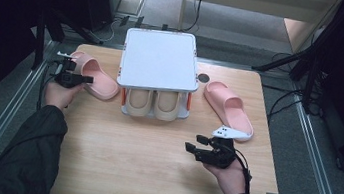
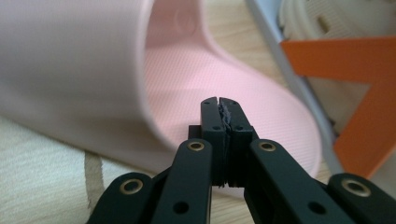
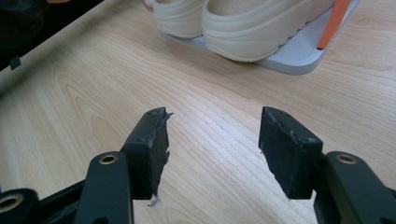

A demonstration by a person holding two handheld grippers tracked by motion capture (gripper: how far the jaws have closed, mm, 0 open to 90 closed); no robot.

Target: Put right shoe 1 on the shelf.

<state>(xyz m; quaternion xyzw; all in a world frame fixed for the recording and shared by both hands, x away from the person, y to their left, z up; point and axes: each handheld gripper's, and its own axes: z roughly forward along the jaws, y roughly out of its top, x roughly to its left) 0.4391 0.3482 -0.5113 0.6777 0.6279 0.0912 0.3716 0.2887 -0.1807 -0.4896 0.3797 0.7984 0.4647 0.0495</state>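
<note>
Jaws of your left gripper [image 2: 219,103] are pressed together with nothing between them, poised just above the heel of the pink slipper [image 1: 93,76] left of the white shoe rack [image 1: 160,60]. Your right gripper [image 3: 212,140] stands apart over bare table [image 1: 141,163]. 2 beige shoes [image 1: 151,103] occupy the rack.

Light wood worktop [image 1: 149,175], rounded corners, grain running lengthwise. At centre-back, a small two-tier shoe rack [image 1: 160,60]: white flat top shelf, orange side brackets [image 2: 359,88], pale grey base. On its lower shelf, a pair of cream slippers [image 1: 152,103], side by side, toes toward the near edge. To the rack's right, a second pink slipper [image 1: 228,107] lies flat on the worktop, angled, apart from the rack. Round dark grommet [image 1: 203,78] in the worktop just beside the rack. Grey floor and black stands beyond.
</note>
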